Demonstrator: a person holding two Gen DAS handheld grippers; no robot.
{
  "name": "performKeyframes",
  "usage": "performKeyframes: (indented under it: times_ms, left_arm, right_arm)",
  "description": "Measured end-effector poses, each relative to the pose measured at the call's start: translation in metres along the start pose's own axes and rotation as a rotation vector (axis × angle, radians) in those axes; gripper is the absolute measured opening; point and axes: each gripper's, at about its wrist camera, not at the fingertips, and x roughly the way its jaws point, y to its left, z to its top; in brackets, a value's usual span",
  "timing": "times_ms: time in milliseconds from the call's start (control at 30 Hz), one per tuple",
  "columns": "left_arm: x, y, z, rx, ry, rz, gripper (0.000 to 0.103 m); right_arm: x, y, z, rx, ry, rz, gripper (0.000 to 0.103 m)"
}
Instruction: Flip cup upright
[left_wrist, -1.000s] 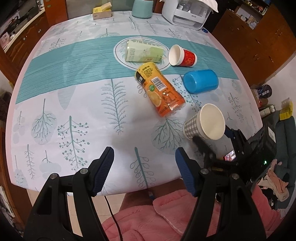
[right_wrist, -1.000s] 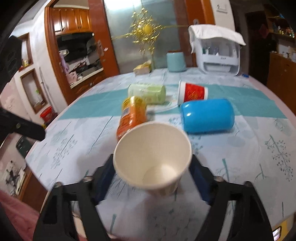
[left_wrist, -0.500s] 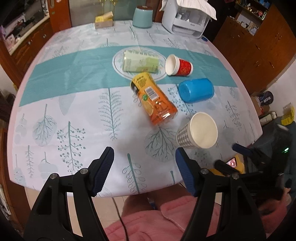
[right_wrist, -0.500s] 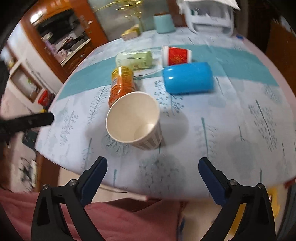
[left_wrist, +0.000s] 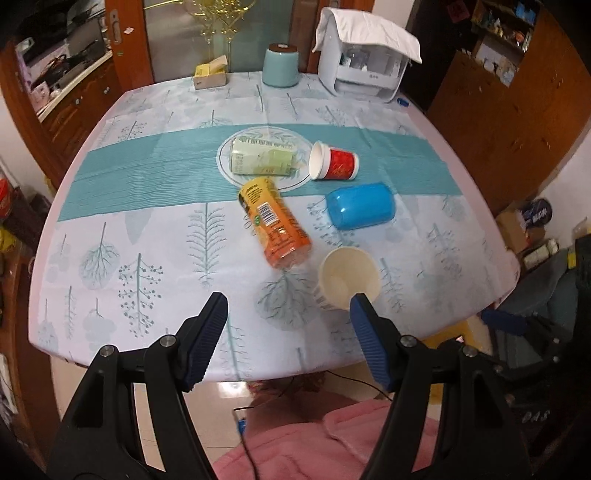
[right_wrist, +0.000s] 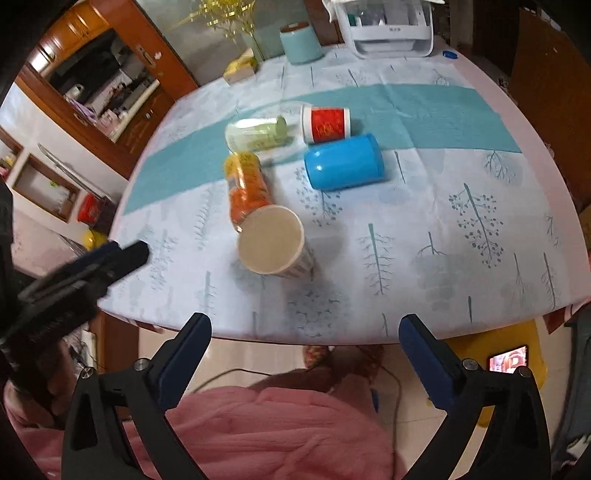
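Two hand-held tongs with black arms and blue ribbed fingers hover off the near edge of a table, above a pink garment. The left gripper (left_wrist: 288, 321) has its fingers spread wide with nothing between them; the tip of one finger overlaps the near rim of the paper cup (left_wrist: 347, 282) in the left wrist view, though contact cannot be judged. The right gripper (right_wrist: 304, 334) is also spread wide and holds nothing, its fingers set back from the table edge. In the right wrist view the left gripper shows as a blurred dark shape at the left. The paper cup stands upright, mouth up, on the tablecloth (left_wrist: 147, 229) near the table's near edge, a pale cup with a checked outside. Just beyond it, on its far left, an orange bottle (left_wrist: 275, 229) lies on its side, its near end close to the cup. To the right and farther away lies a blue cup (left_wrist: 360, 206) on its side. Farther still, a red paper cup (left_wrist: 334, 162) lies on its side with its white mouth facing left, beside a pale green carton (left_wrist: 262, 158) lying flat on a round printed medallion in the cloth's teal band. At the far edge stand a light blue canister (left_wrist: 280, 64), a white appliance (left_wrist: 364, 70) draped with a cloth, and a small yellow box (left_wrist: 210, 74).
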Motion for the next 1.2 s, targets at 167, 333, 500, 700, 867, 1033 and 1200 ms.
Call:
performKeyframes:
  times_ms: [167, 333, 500, 700, 867, 1033, 1200]
  left_arm:
    - [-0.015, -0.012, -0.007, -0.018, -0.047, 0.042, 0.066]
    - [-0.023, -0.021, -0.02, -0.021, -0.088, 0.116, 0.066]
    - [-0.03, -0.025, -0.031, -0.014, -0.138, 0.185, 0.067]
    - [-0.038, -0.012, -0.037, -0.079, -0.171, 0.183, 0.082]
    - [-0.041, -0.01, -0.039, -0.084, -0.184, 0.19, 0.086]
    - [-0.041, -0.014, -0.039, -0.055, -0.187, 0.208, 0.099]
    - [-0.042, -0.016, -0.039, -0.046, -0.194, 0.213, 0.103]
  right_arm:
    - [-0.029, 0.01, -0.004, -0.032, -0.102, -0.029, 0.103]
    - [-0.043, 0.011, -0.015, -0.033, -0.164, -0.022, 0.103]
    - [-0.055, 0.021, -0.027, -0.067, -0.243, -0.052, 0.103]
    - [-0.063, 0.034, -0.036, -0.102, -0.294, -0.084, 0.103]
    - [-0.066, 0.033, -0.038, -0.086, -0.313, -0.074, 0.103]
    - [-0.074, 0.035, -0.042, -0.092, -0.364, -0.088, 0.103]
    - [-0.076, 0.036, -0.043, -0.087, -0.375, -0.092, 0.103]
